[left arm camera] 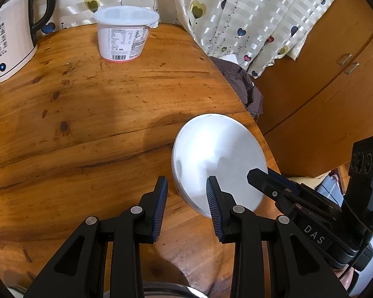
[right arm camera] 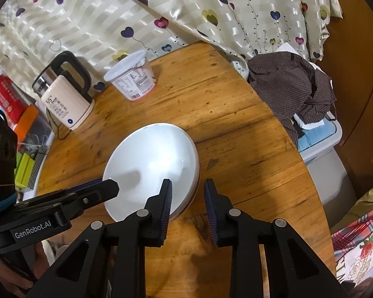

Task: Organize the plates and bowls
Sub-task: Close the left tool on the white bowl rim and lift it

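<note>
White plates [right arm camera: 151, 171], stacked and facing up, lie flat near the wooden table's [right arm camera: 236, 124] edge. Left gripper [left arm camera: 186, 193] straddles the stack's rim, jaws part open, not visibly pressing; right gripper [right arm camera: 186, 198] likewise straddles the opposite rim.

Wrist views downward, sharing plate [left arm camera: 218, 159]

**What you can't really make out here**

The white plate's [right arm camera: 151, 164] near rim hides behind the right gripper's [right arm camera: 187, 196] left finger, so contact there is anyone's guess. Kettle [left arm camera: 10, 42] far left of the left gripper [left arm camera: 186, 193] gets cropped. Tub [left arm camera: 124, 34] label print is too tiny.
</note>
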Tool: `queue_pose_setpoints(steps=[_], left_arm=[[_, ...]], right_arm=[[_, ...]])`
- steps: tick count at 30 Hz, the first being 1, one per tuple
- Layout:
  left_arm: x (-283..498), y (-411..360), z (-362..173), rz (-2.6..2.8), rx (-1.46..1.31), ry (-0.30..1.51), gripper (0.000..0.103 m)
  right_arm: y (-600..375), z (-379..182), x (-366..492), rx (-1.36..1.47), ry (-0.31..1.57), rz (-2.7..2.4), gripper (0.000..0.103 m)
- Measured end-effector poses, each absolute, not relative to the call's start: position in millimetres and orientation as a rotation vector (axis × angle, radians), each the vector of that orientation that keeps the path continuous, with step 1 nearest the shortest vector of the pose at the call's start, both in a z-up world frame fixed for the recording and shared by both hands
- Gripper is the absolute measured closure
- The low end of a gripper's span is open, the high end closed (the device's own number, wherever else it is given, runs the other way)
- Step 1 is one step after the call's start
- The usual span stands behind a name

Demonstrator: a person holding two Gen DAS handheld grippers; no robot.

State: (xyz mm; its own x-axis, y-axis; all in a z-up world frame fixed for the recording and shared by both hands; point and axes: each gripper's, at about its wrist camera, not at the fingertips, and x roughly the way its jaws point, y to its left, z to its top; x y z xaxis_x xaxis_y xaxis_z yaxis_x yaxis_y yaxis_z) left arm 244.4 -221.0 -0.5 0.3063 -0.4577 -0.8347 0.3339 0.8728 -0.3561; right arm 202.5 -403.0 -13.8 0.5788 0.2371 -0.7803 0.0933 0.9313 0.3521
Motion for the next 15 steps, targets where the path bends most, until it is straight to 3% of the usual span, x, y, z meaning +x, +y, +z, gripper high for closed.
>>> queue_pose_setpoints(steps=[9, 15], left_arm=[[248.9, -225.4, -4.2, -0.529, -0.103, 1.143, 0.078], [246.1, -221.8, -2.9, -0.53, -0.109, 1.139, 0.078]], right_arm=[[-401.7, -15.9, 206.9, 0.367, 0.956, 0.084, 0.083], [-397.9, -11.3, 204.4, 0.354, 0.947, 0.082, 0.084]])
